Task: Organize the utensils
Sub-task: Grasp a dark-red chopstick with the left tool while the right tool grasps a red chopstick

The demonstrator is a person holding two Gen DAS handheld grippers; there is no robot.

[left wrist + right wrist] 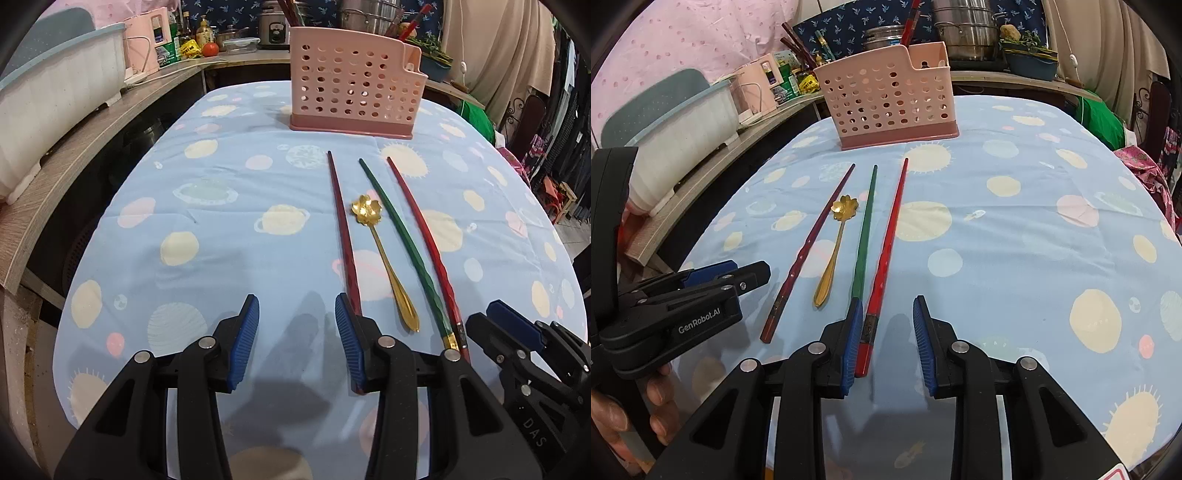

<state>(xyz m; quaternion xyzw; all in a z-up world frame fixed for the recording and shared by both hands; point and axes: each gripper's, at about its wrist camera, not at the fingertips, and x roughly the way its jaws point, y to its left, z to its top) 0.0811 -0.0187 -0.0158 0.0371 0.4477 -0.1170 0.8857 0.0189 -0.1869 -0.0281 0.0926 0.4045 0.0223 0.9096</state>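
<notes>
A pink perforated utensil holder (354, 79) (890, 96) stands at the far side of the table. In front of it lie a dark red chopstick (343, 236) (809, 251), a gold flower-bowl spoon (384, 254) (834, 243), a green chopstick (402, 243) (864, 232) and a bright red chopstick (424, 243) (886, 243). My left gripper (297, 336) is open and empty, just left of the dark red chopstick's near end. My right gripper (888, 339) is open, with the bright red chopstick's near end between its fingers, not clamped.
The table has a light blue planet-print cloth (221, 229). A wooden shelf (74, 147) with a white dish rack (55, 85) runs along the left. Pots, bottles and containers (236, 33) stand behind the holder. Clothes hang at the right (565, 147).
</notes>
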